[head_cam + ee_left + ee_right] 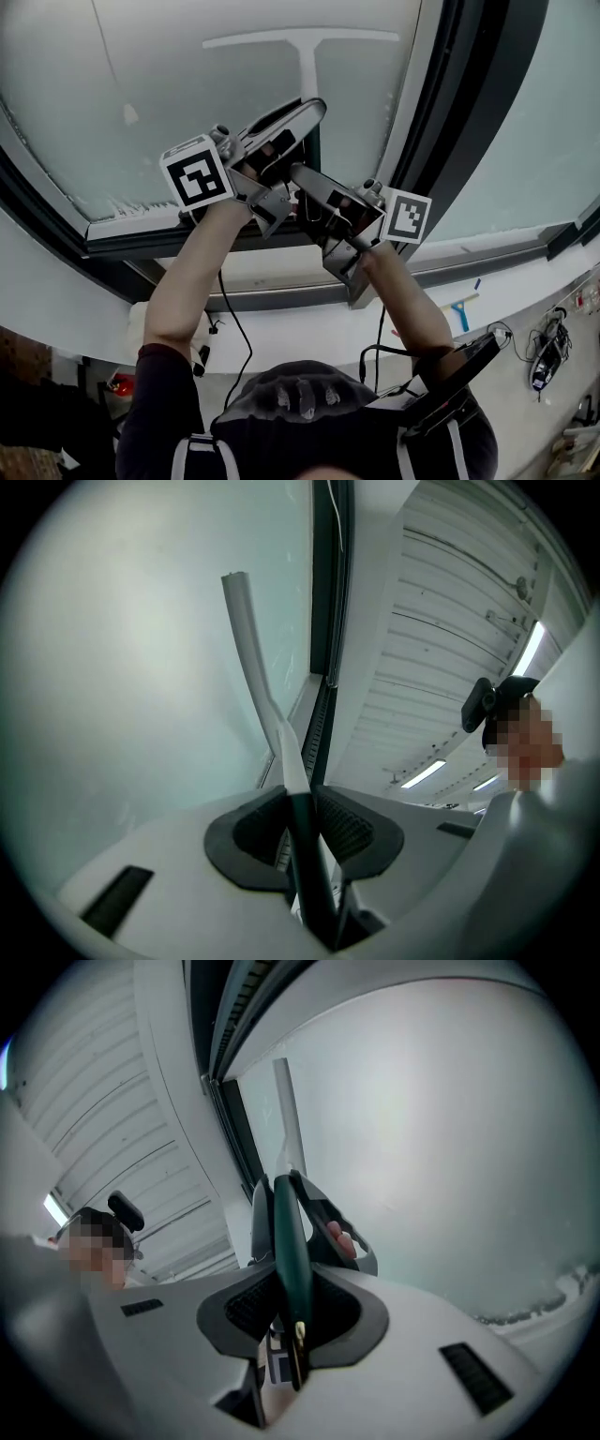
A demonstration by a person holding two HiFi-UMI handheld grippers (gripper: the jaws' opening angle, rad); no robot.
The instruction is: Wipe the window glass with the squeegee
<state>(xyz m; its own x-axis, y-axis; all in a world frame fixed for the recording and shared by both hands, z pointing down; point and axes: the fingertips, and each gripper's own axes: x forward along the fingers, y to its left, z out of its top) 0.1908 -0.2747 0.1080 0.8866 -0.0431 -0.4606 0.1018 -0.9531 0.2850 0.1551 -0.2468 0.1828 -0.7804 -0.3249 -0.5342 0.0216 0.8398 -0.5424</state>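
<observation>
The squeegee's white T-shaped blade [302, 38] lies against the window glass [169, 103], high in the head view. Its white neck runs down into a dark green handle [312, 141]. My left gripper [302, 120] is shut on the upper handle, and my right gripper [306, 184] is shut on the handle just below it. In the left gripper view the dark handle [307, 855] is pinched between the pads of the left gripper [302, 819], and the white neck [251, 658] rises to the glass. In the right gripper view the green handle [288, 1260] stands between the jaws of the right gripper [291, 1309].
A dark vertical window frame [455, 103] borders the pane on the right, with a dark sill bar [141, 239] below it. A small blue-handled squeegee [461, 310] lies on the white ledge, and cables and devices [547, 354] sit at the far right.
</observation>
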